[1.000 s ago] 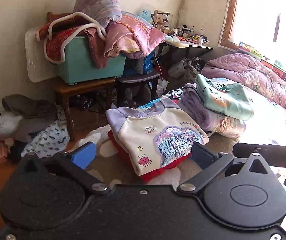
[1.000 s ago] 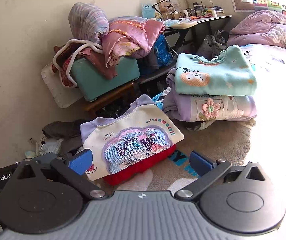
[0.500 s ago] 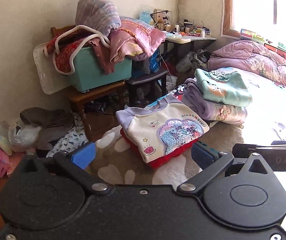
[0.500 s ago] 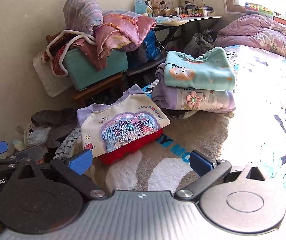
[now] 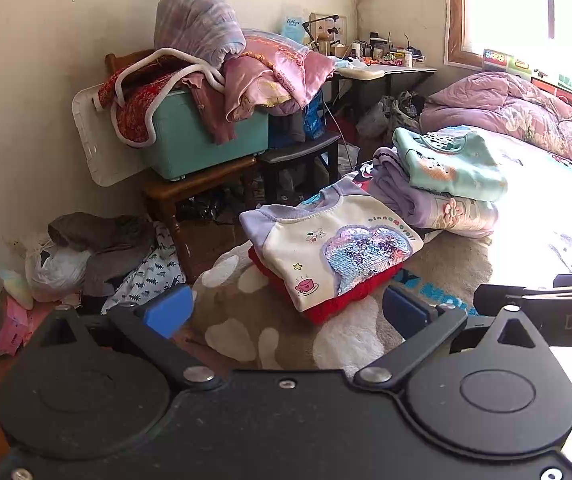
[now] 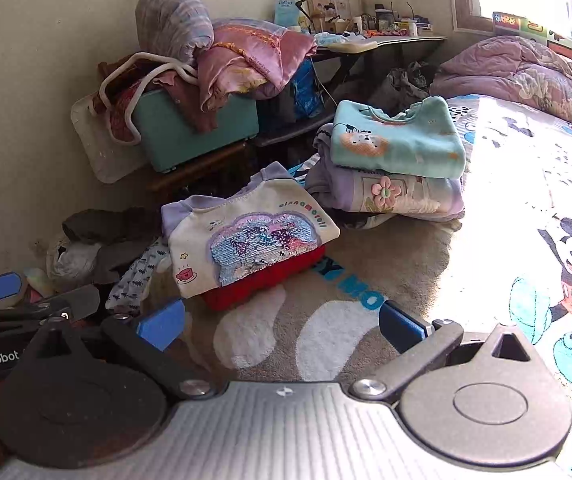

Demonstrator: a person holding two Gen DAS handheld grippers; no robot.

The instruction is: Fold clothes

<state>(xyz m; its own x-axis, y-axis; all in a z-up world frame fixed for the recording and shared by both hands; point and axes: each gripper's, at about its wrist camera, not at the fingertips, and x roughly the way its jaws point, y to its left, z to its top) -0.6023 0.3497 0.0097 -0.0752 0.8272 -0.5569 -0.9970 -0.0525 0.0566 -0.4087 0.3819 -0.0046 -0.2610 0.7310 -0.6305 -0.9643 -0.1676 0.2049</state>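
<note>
The left gripper [image 5: 286, 310] is wide open, its two blue pads far apart, and nothing is between them. The right gripper [image 6: 282, 326] is also wide open and empty. Both are held low and point forward side by side. In the left wrist view, the right gripper shows at the right edge; in the right wrist view, the left gripper shows at the left edge.

Ahead of me the sequin sweatshirt [image 5: 338, 252] lies on a folded garment [image 5: 346, 298] upon the rug [image 5: 246, 312]. Right of it and farther back stands another pile [image 5: 442, 184]; behind it a chair [image 5: 190, 192] bears a bin [image 5: 206, 140].
</note>
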